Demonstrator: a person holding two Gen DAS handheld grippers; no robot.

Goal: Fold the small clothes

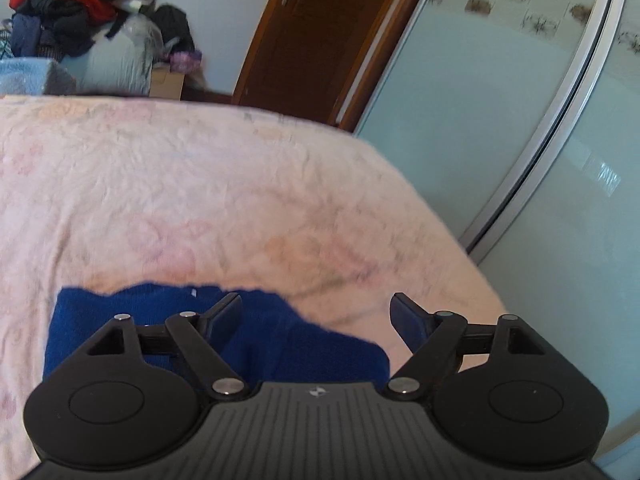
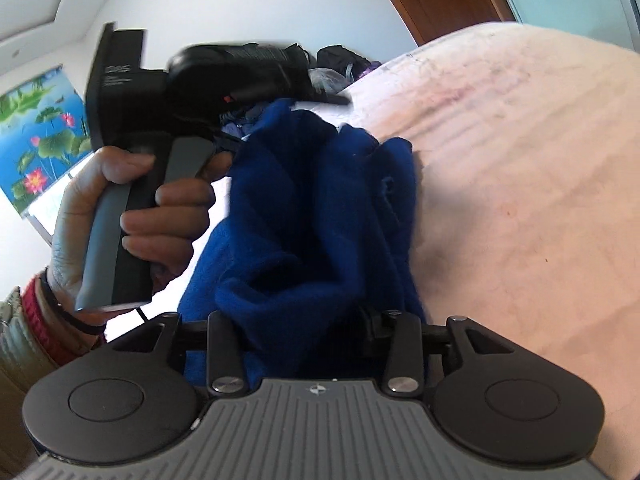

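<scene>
On the bed [image 1: 200,184], one blue garment [image 1: 280,344] lies bunched near the close edge, with your two tongs at work on it.

Of the large things there is one bed under a pink cover and one heap of spare clothes [image 1: 64,8] well beyond it. Your right tongs [image 2: 304,320] are clenched on a gathered fold of the blue garment, lifting it off the cover; your left tongs [image 1: 316,312] stand released, just above the cloth's far edge. Bring the left down onto a flat corner, pinch a single layer only, then draw both apart so that the cloth spreads smooth before you crease it.
</scene>
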